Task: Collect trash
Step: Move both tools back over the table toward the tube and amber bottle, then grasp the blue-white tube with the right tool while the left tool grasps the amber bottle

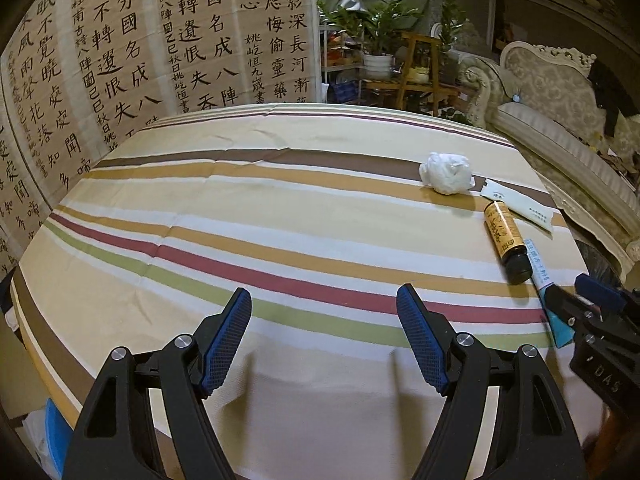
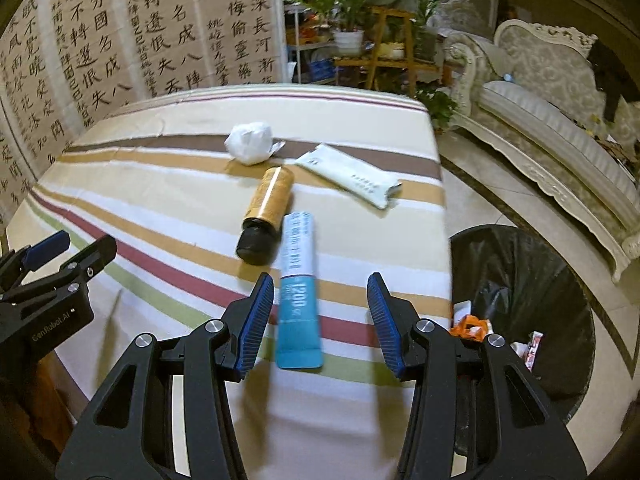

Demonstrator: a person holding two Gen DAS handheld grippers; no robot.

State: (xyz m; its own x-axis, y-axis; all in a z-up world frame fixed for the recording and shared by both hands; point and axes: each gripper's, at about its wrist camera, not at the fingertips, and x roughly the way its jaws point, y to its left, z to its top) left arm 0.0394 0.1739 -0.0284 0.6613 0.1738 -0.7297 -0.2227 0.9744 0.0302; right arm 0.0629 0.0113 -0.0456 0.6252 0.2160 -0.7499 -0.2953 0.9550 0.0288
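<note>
**Four pieces of trash on the striped table, both grippers empty**

Your left gripper (image 1: 324,334) hangs over a bare stretch of the striped tablecloth (image 1: 240,208), jaws apart, nothing between the pads. Your right gripper (image 2: 320,320) also stands with jaws apart; the blue-and-white tube (image 2: 299,292) lies on the cloth in the gap between its fingers as seen from the right wrist, but the pads do not press on it. Just beside the tube's far end lies the amber bottle (image 2: 266,212), black cap toward you. Beyond the bottle rests a crumpled white tissue (image 2: 250,148), and to its right a flat white packet (image 2: 352,178). A black-lined trash bin (image 2: 520,300) stands on the floor beside the table's right edge, some wrappers already inside.
</note>
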